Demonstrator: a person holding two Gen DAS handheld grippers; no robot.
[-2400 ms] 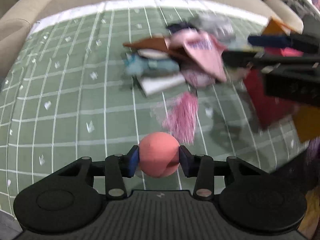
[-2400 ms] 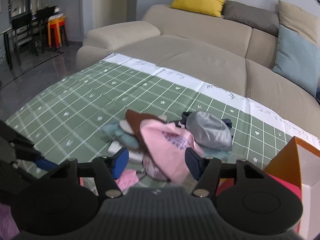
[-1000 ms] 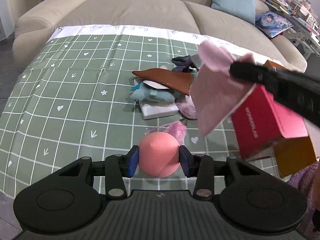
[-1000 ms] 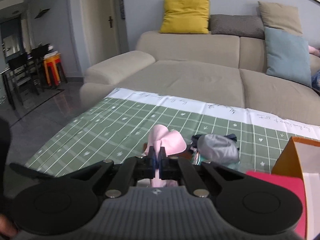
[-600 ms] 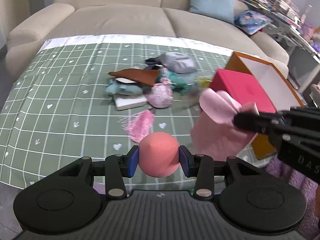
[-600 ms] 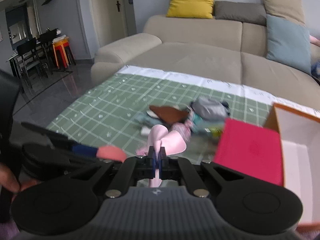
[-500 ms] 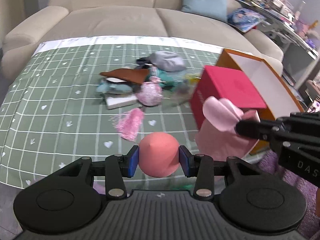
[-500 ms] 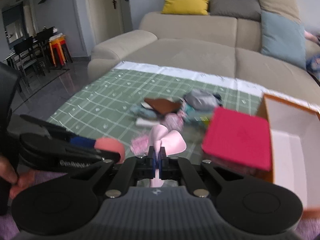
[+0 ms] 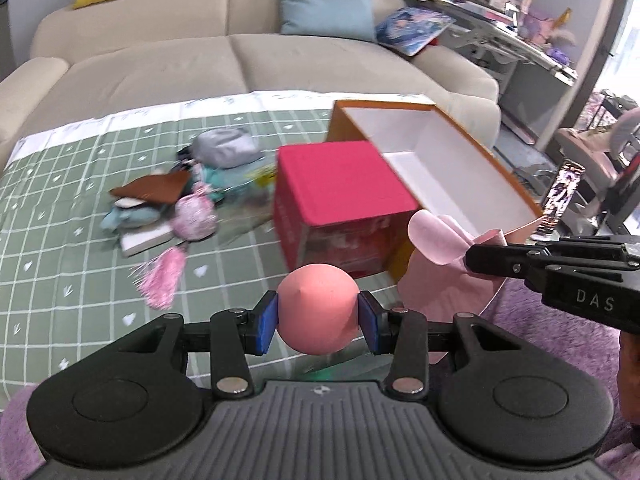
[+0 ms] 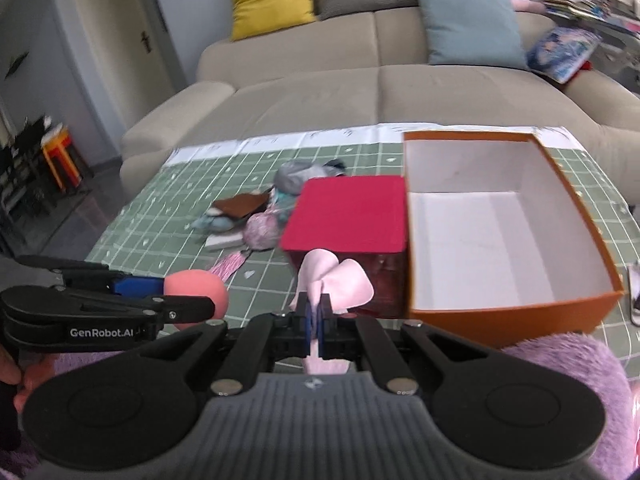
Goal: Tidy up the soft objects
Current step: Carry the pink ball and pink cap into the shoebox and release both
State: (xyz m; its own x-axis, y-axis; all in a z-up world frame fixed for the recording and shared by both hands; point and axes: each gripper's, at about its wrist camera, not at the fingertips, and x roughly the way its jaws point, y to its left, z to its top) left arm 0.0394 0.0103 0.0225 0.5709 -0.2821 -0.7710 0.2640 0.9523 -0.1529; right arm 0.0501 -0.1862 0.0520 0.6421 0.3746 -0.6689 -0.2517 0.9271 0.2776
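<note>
While clamped part-way open, left gripper (image 9: pixel 319 317) grips a coral-pink foam ball (image 9: pixel 318 309), blue pads (image 9: pixel 267 323) pressed against both its sides. Carried clear above the near edge of the green checked tablecloth (image 9: pixel 60 248). Seen side-on in the right wrist view, same ball (image 10: pixel 197 297) projecting past the fingertips.

Right gripper (image 10: pixel 314 320) fully closed, pinching a fold of pale pink cloth (image 10: pixel 336 278); upper lobes bunched above the fingertips, remainder hanging below and largely hidden behind the gripper body. In the left wrist view, cloth (image 9: pixel 440 276) draped in front of the near corner of the orange box (image 9: pixel 496 176).

Orange box open, white inside, resting on the tablecloth. Red box (image 10: pixel 352 214) touching its left wall; lower front face dark and blurred, contents not legible.

Beyond, loose pile on the tablecloth: grey pouch (image 9: pixel 226 152), brown leather piece (image 9: pixel 154 191), teal fabric items (image 9: pixel 132 216), pink glittery ball (image 9: pixel 195 219) with pink tassel (image 9: pixel 162 272), white flat item (image 9: pixel 146 236) partly buried. Pile softened by motion blur; individual pieces hard to separate.

Purple fluffy sleeve (image 10: pixel 560 360) cut off at frame edge. Beige sofa (image 10: pixel 360 96) behind.
</note>
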